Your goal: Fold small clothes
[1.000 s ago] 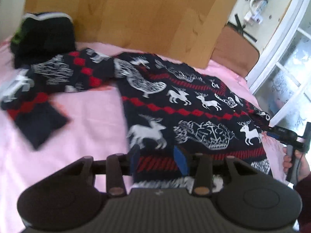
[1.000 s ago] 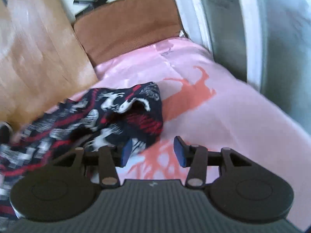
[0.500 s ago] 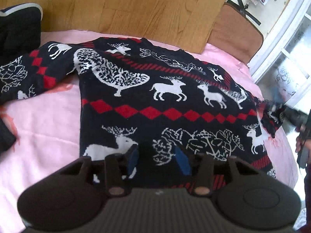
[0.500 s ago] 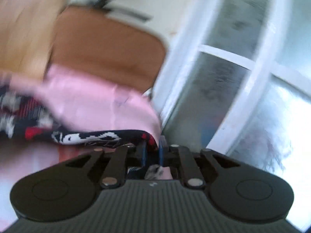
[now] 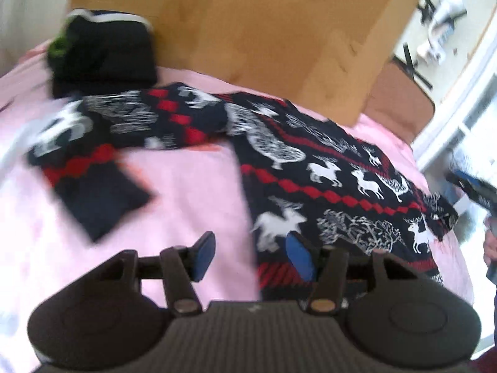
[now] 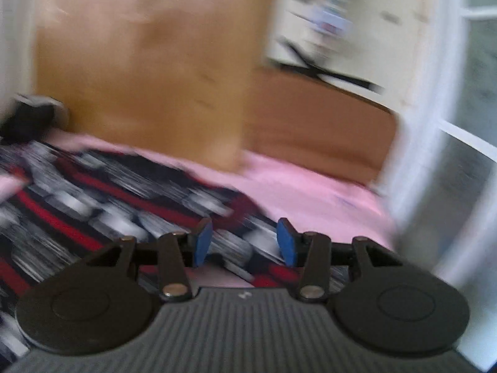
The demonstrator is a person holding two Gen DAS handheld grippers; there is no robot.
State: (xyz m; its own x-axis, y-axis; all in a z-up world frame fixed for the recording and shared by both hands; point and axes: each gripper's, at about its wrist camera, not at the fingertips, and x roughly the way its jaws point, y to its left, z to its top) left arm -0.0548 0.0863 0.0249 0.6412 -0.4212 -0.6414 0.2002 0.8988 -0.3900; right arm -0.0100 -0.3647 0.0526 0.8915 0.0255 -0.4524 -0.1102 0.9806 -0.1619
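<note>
- Both grippers are seen with jaws spread wide and nothing held: the left gripper (image 5: 251, 256) is poised over the sweater's lower left edge, the right gripper (image 6: 243, 242) over the sweater's blurred right side.
- The sweater (image 5: 335, 186), dark with red diamonds and white deer, is laid flat on the pink sheet (image 5: 186, 205).
- One sleeve (image 5: 102, 155) is stretched away from the sweater's body, toward a dark folded pile (image 5: 102, 52) beyond it.
- A wooden board (image 5: 248, 31) is stood behind the sweater.
</note>
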